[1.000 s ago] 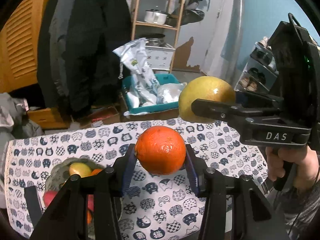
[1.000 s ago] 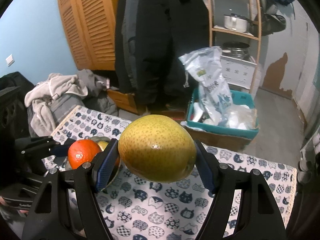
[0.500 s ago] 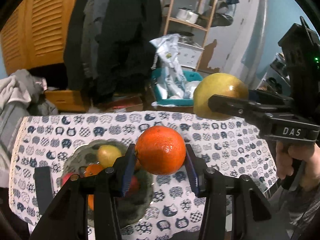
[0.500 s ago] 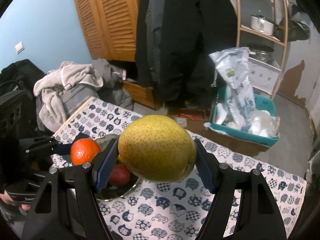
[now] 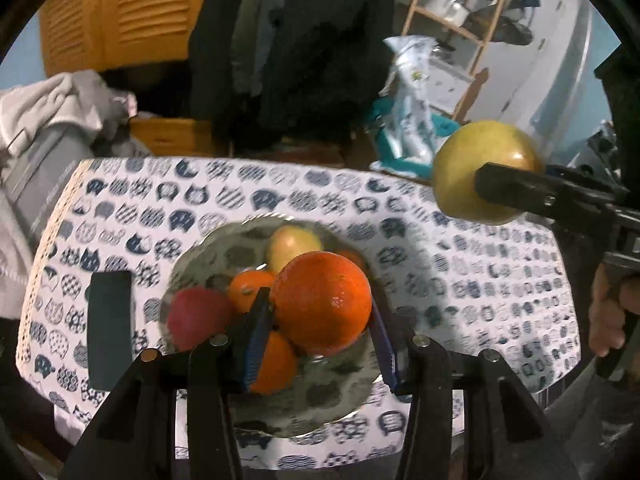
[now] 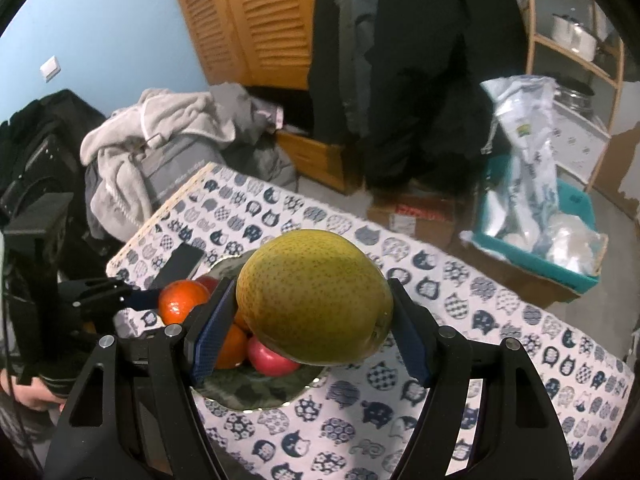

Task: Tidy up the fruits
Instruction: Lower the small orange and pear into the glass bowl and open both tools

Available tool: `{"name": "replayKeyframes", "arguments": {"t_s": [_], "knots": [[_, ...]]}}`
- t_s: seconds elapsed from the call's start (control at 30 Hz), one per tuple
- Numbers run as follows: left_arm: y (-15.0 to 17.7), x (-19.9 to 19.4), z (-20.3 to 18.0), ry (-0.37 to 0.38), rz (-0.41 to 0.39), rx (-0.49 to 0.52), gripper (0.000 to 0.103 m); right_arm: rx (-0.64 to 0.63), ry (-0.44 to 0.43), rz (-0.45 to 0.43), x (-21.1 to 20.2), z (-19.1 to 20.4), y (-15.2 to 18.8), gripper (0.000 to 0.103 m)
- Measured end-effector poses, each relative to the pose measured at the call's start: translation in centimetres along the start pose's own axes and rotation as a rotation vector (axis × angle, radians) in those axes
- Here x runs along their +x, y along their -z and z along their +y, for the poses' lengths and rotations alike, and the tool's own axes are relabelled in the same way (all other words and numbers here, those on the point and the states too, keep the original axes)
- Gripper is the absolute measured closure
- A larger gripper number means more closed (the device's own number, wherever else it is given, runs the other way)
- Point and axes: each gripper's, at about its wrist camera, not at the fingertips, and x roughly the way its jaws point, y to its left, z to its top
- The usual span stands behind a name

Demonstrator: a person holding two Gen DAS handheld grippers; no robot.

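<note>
Your left gripper (image 5: 320, 312) is clamped on the orange (image 5: 325, 301), pads tight on both sides, and it hangs right over the bowl (image 5: 208, 252) w/ its fruit, near the table's (image 5: 500, 300) left edge. Your right gripper (image 6: 310, 322) grips the big yellow-green pear (image 6: 314, 296) approx. half-wide, held above the bowl's right rim, towards the table's middle. A dark phone (image 5: 109, 328) lies by the left edge.

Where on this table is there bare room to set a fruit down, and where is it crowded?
Free: the cat-print tablecloth right of the bowl, and the far strip behind it. Crowded: the bowl, piled with fruit, and the left side, where a dark phone lies close beside it. Each gripper holds fruit: orange, pear.
</note>
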Motion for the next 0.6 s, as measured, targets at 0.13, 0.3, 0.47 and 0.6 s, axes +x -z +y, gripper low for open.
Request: {"name": "replayKeyframes", "arguments": {"t_s": [0.13, 0.3, 0.47, 0.6], "knots": [[0.4, 1.1, 2.1, -0.029, 0.029, -0.045, 0.055, -0.006, -0.021, 0.047, 2.4, 1.0, 0.2, 0.029], [1.2, 3.1, 3.7, -0.05, 0.089, -0.076, 0.055, -0.007, -0.04, 0.103, 5.5, 1.9, 0.7, 0.029], [1.8, 4.6, 4.8, -0.053, 0.135, -0.101, 0.055, -0.022, -0.038, 0.146, 8.1, 2.5, 1.3, 0.029], [2.1, 5.8, 5.4, -0.056, 0.17, -0.119, 0.055, -0.034, -0.044, 0.177, 10.2, 3.2, 1.8, 0.029]]}}
